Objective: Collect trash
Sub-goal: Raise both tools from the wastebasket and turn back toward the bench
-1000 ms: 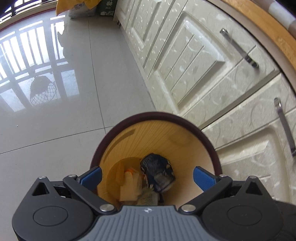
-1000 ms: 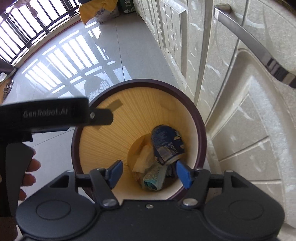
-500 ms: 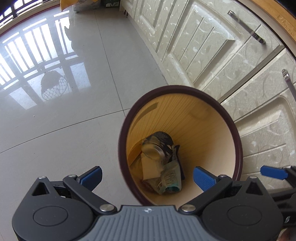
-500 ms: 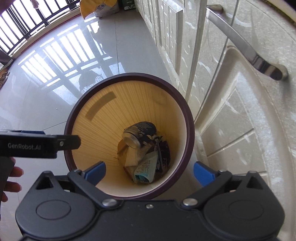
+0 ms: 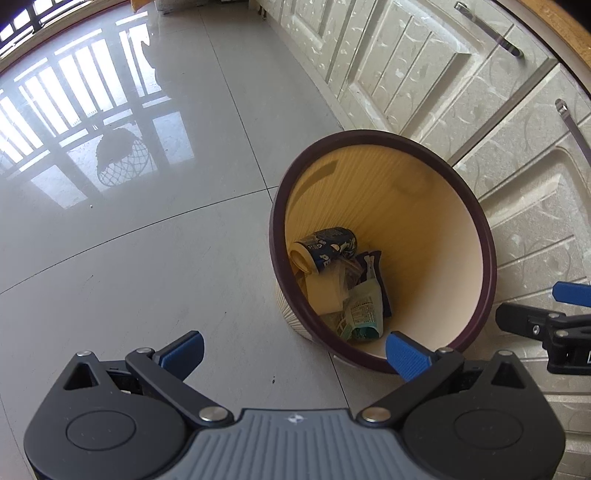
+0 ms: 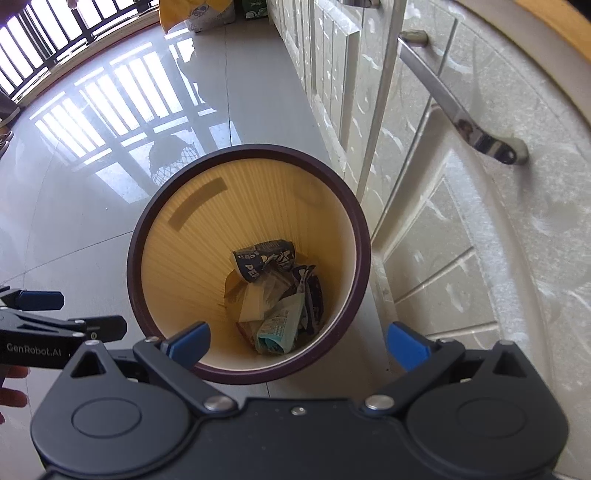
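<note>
A round bin (image 5: 476, 229) with a dark maroon rim and yellow ribbed inside stands on the floor by the cabinets; it also shows in the right wrist view (image 6: 243, 155). At its bottom lie a crushed dark blue can (image 5: 327, 249) (image 6: 264, 258), a teal wrapper (image 5: 364, 310) (image 6: 280, 328) and paper scraps. My left gripper (image 5: 295, 350) is open and empty, above the floor left of the bin. My right gripper (image 6: 297, 343) is open and empty over the bin's near rim. Each gripper shows at the edge of the other's view.
Cream embossed cabinet doors (image 5: 424, 74) with metal bar handles (image 6: 454, 107) stand right beside the bin. Glossy grey floor tiles (image 5: 147, 184) spread to the left. A yellow and white bag (image 6: 195, 14) lies far off by the cabinet end.
Both grippers have pulled back and up from the bin. The left one has shifted left, off the bin and over the floor. The right one's jaws opened wider.
</note>
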`<state>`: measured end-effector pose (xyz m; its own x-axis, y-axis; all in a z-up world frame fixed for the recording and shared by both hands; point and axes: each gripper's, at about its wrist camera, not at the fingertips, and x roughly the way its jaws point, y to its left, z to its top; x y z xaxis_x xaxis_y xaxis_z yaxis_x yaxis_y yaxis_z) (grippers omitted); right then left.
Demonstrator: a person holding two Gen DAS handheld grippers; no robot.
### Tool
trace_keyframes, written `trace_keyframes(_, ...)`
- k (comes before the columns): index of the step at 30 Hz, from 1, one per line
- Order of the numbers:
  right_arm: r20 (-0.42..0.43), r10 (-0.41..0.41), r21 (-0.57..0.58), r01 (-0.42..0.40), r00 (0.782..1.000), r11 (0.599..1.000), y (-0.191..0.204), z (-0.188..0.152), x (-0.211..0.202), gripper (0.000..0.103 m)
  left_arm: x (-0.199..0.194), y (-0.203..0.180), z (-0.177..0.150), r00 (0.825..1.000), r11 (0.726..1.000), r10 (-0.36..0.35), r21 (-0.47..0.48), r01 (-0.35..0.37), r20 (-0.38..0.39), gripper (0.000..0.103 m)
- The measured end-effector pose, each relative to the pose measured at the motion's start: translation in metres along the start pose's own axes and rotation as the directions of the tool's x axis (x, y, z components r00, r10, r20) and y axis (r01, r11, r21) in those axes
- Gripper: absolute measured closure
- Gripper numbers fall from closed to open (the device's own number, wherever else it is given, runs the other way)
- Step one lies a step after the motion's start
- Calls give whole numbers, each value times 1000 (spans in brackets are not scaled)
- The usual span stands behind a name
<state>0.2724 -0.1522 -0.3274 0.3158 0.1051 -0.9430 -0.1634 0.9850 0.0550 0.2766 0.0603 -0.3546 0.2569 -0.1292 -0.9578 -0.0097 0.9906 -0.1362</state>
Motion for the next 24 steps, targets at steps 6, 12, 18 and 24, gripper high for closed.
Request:
trace_keyframes(6,12,-8,-5,8,1000,1000,3,-3,-17,0,-22,1,-6,1000,1000,6,-5,-6,22,0)
trace_keyframes(12,39,-11,-9,11,999,1000,5,-8,-38,0,-49,2,-14,999,1000,5,-17,-4,54,0)
trace_keyframes(18,72,-11,-24,13,997,1000,9,-17,-62,0,-81,3,-24,995,1000,9,-14,-8,99,0)
trace_keyframes(24,125,-2,-41,7,992,999,15,-23,-92,0,-113,3,-32,989,1000,9,-13,-7,151,0)
